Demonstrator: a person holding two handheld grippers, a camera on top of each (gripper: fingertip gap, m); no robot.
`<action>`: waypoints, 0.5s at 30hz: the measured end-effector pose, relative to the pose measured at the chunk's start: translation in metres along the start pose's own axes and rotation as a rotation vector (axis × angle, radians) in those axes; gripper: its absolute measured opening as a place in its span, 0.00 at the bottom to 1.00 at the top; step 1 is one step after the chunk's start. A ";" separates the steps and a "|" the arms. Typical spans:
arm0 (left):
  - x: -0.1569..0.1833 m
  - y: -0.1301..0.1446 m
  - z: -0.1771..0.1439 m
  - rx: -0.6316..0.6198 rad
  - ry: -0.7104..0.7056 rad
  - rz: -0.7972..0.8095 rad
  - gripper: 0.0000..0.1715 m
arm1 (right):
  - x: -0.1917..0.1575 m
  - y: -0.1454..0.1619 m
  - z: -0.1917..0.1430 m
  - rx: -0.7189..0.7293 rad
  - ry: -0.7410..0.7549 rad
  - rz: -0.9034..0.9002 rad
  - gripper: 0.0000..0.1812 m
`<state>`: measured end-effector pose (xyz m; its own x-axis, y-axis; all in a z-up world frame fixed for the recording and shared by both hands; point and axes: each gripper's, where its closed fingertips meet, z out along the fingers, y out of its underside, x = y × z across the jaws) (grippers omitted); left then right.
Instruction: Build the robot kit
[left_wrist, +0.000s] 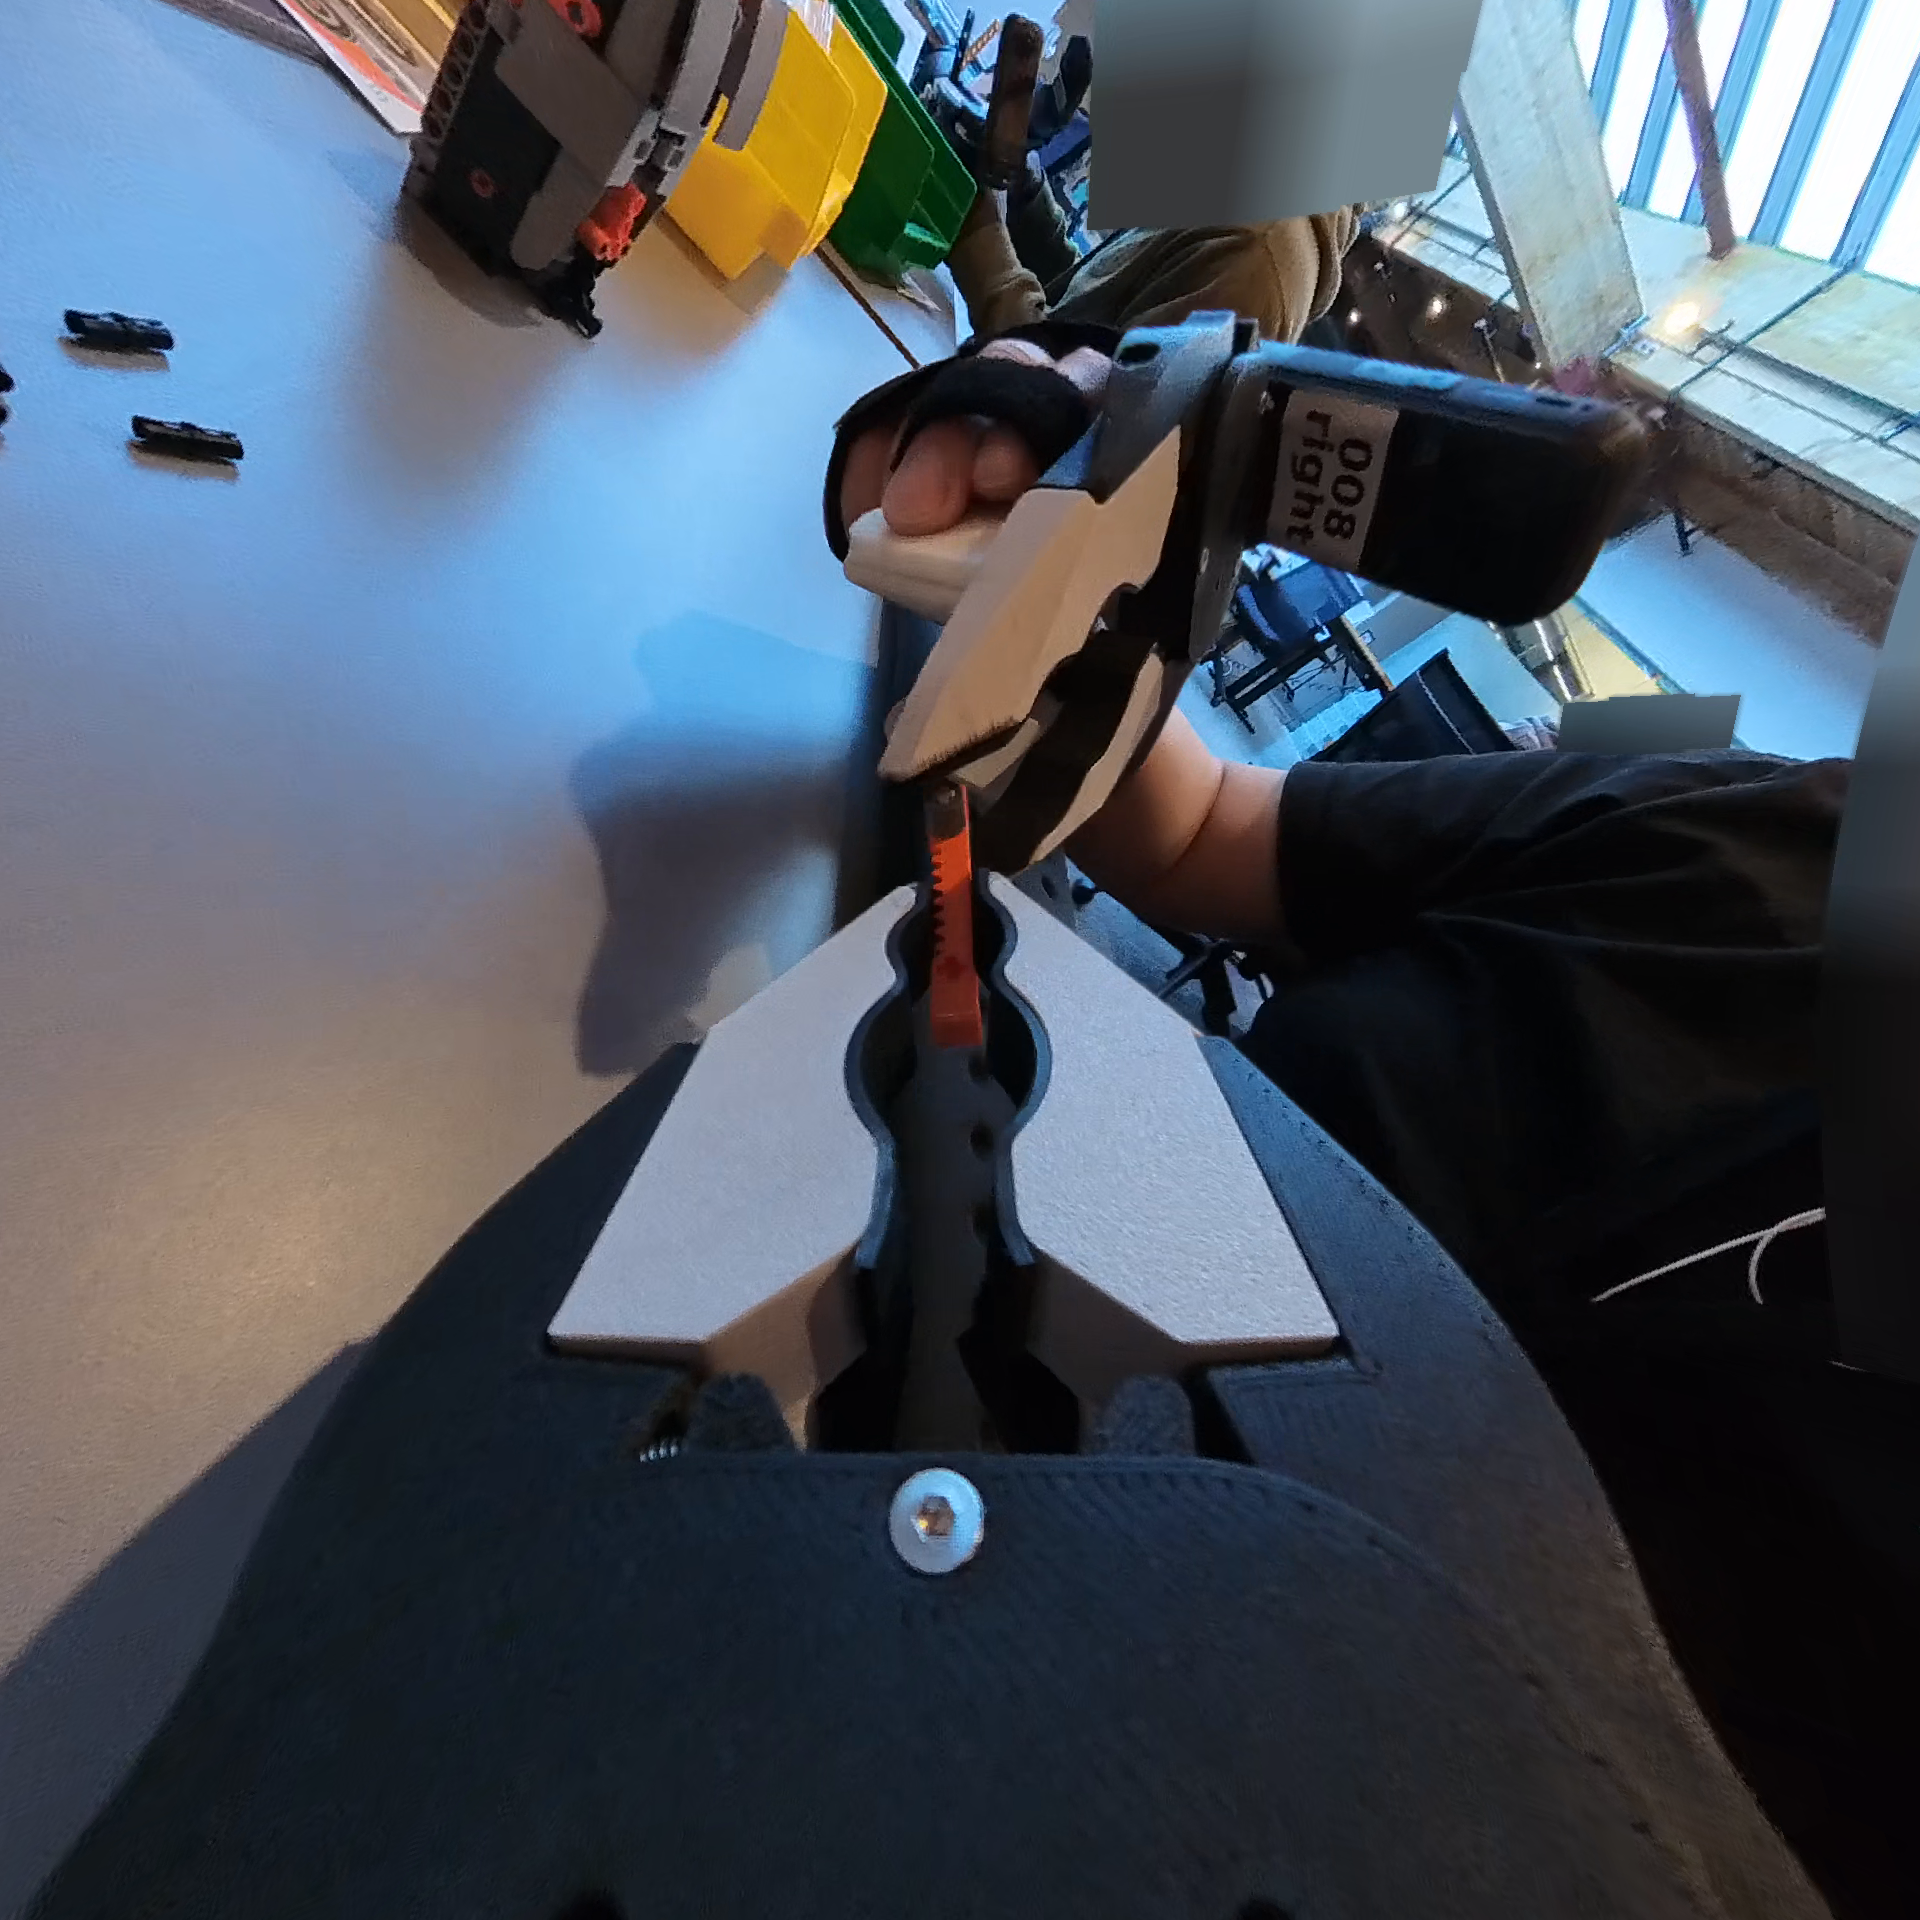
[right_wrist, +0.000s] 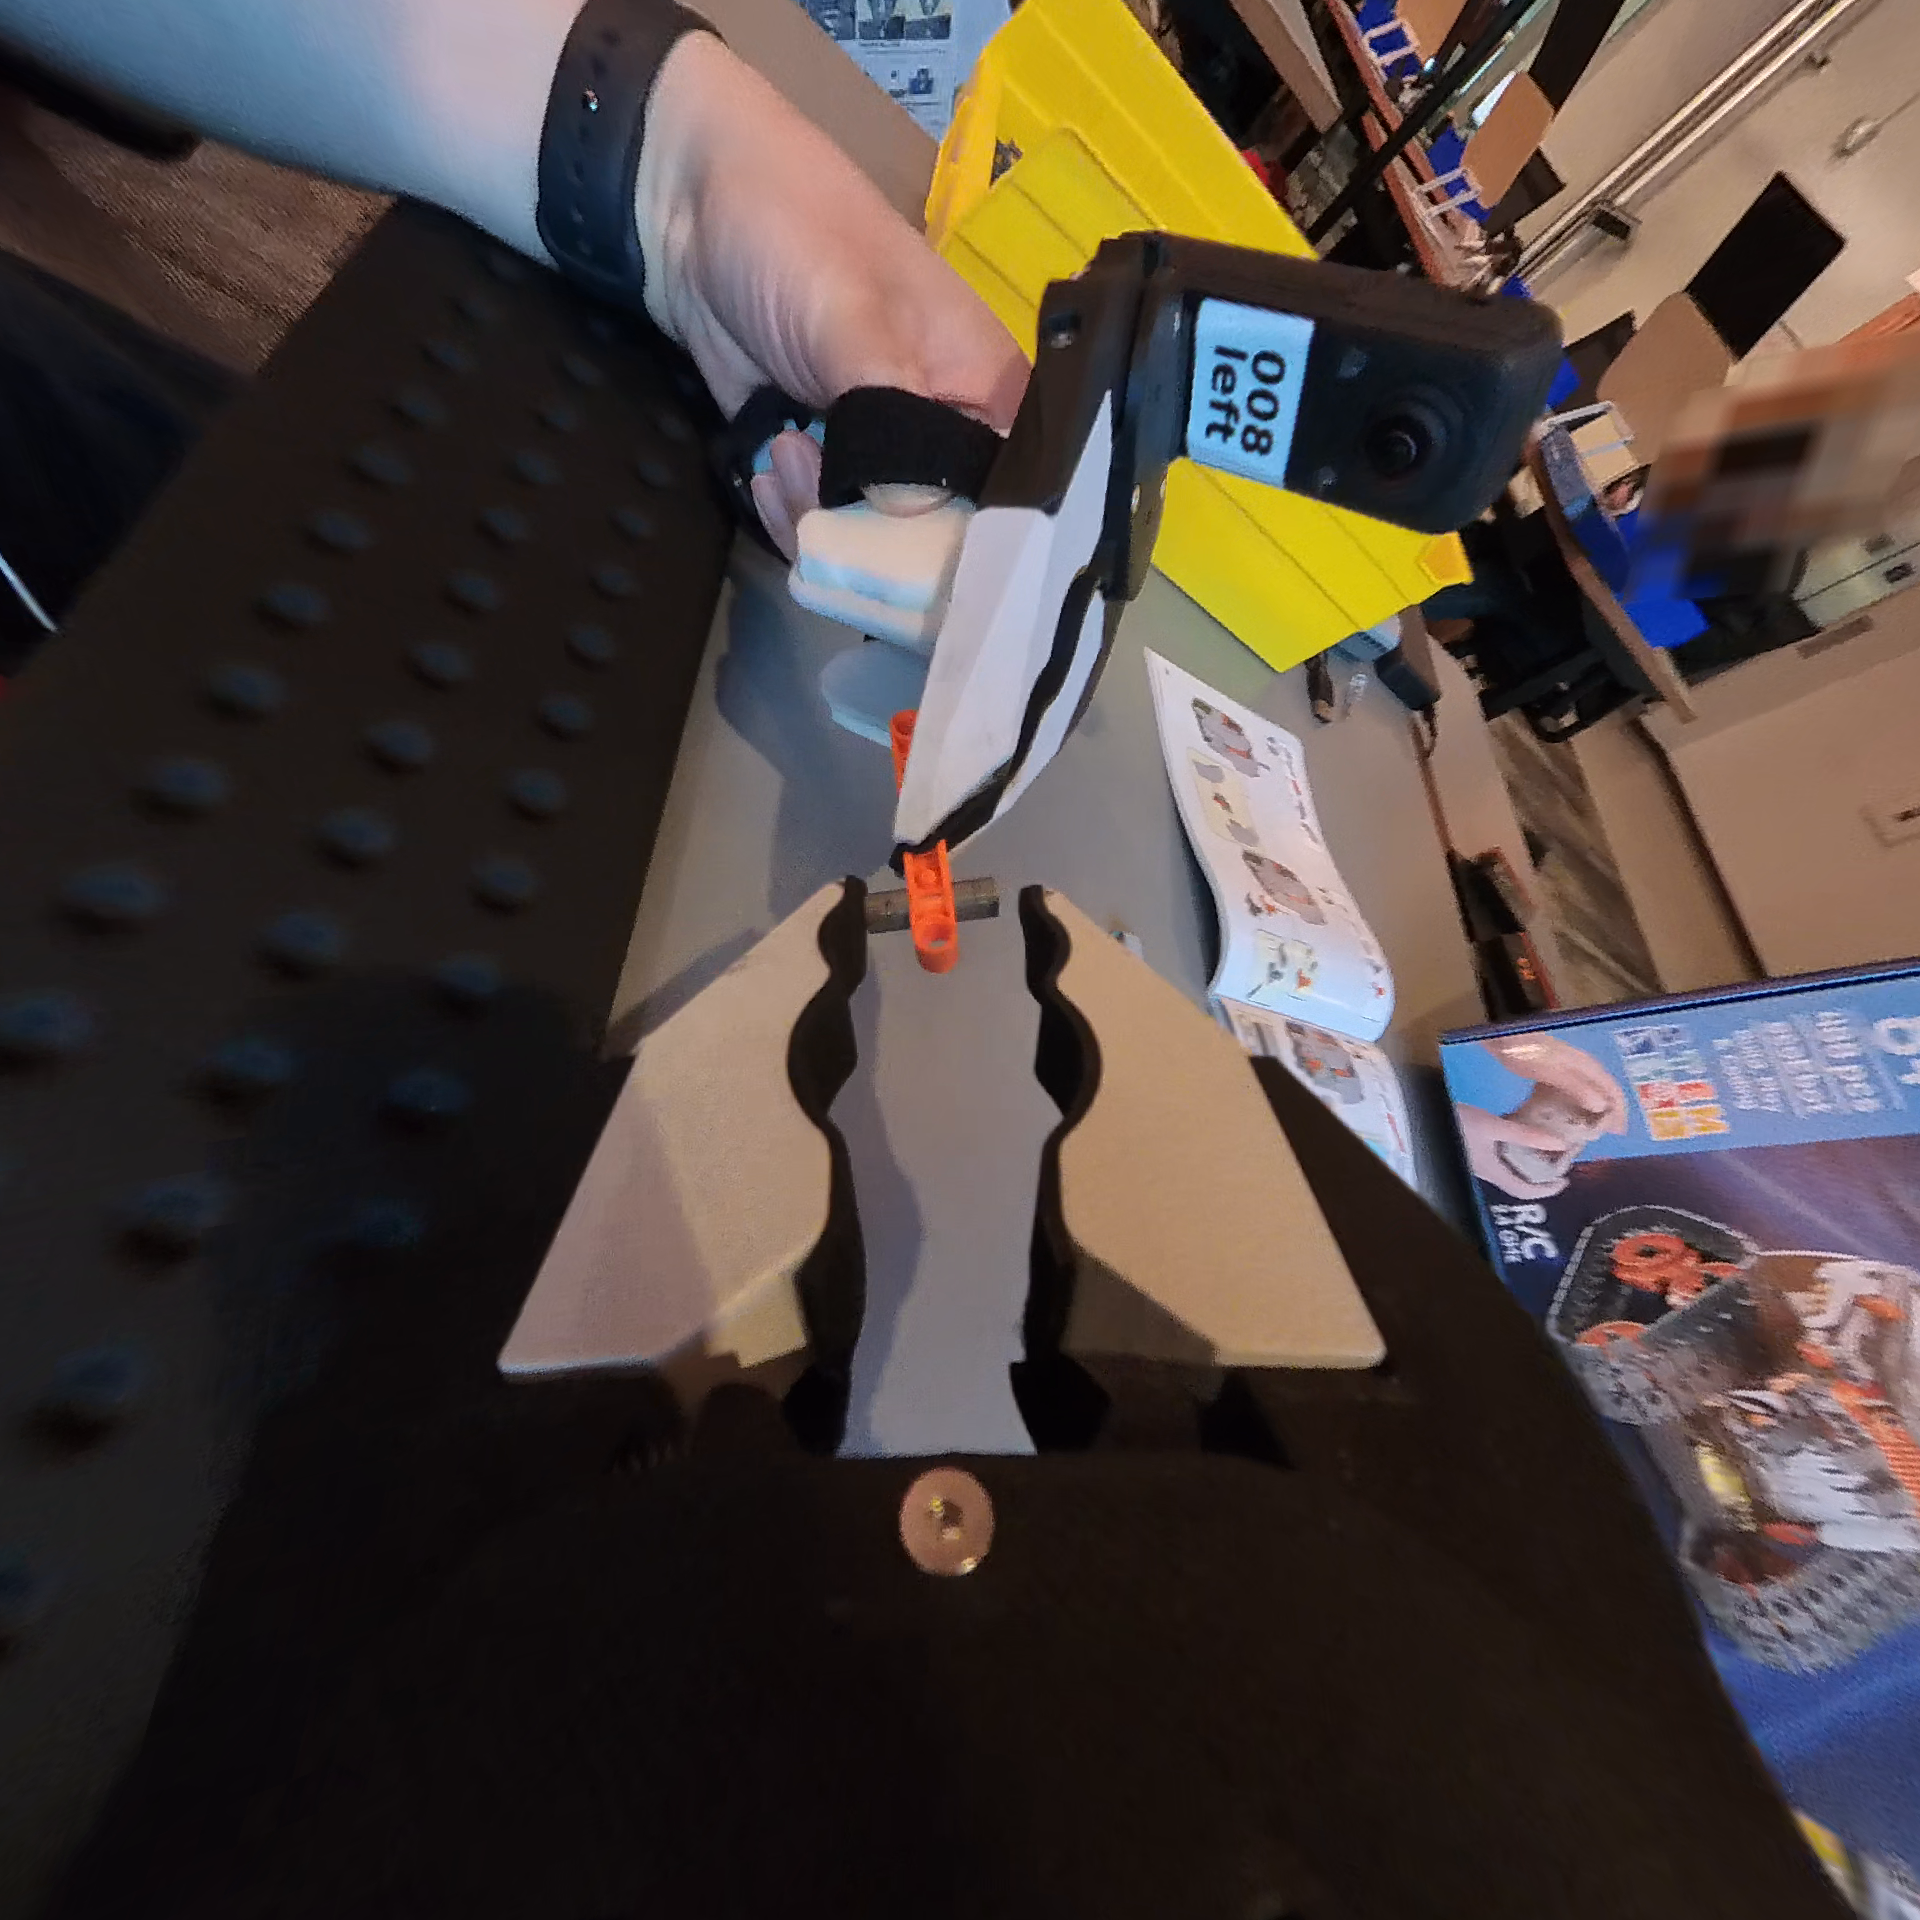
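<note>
Left wrist view: the left gripper (left_wrist: 951, 935) is clenching an orange toothed beam (left_wrist: 954, 940) whose long axis is running toward 12 o'clock, its far end meeting the tip of the right gripper (left_wrist: 940, 781).

Right wrist view is revealing what the other hides: the right gripper (right_wrist: 940, 899) is standing released, its jaws parted either side of a short grey pin (right_wrist: 971, 896) lying crosswise through the orange beam (right_wrist: 928, 906), while the left gripper (right_wrist: 925, 831) is pinching that beam from 12 o'clock. At 1 o'clock a yellow bin (right_wrist: 1101, 177) is sitting, contents out of sight; at 3 o'clock an instruction booklet (right_wrist: 1278, 862) and a blue kit box (right_wrist: 1714, 1299). The left wrist view alone is showing a partly built model (left_wrist: 582, 135) at 11 o'clock beside yellow (left_wrist: 790, 156) and green bins (left_wrist: 904, 177), and loose black pieces (left_wrist: 187, 438) at 10 o'clock on the table (left_wrist: 364, 675).
</note>
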<state>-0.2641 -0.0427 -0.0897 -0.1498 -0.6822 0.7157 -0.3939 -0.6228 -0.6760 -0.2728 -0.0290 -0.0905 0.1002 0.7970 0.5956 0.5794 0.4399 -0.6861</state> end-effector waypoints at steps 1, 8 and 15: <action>0.000 0.000 0.000 -0.003 -0.006 0.010 0.02 | 0.000 -0.001 -0.001 0.002 0.016 -0.032 0.15; -0.005 0.006 0.003 -0.041 -0.023 -0.001 0.02 | -0.005 0.005 0.005 -0.046 0.048 -0.130 0.17; -0.010 0.013 0.006 -0.085 -0.042 -0.021 0.02 | -0.016 0.010 0.013 -0.079 -0.010 -0.107 0.13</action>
<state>-0.2622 -0.0458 -0.1066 -0.1035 -0.6856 0.7205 -0.4721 -0.6038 -0.6423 -0.2789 -0.0322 -0.1121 0.0269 0.7514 0.6593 0.6480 0.4891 -0.5839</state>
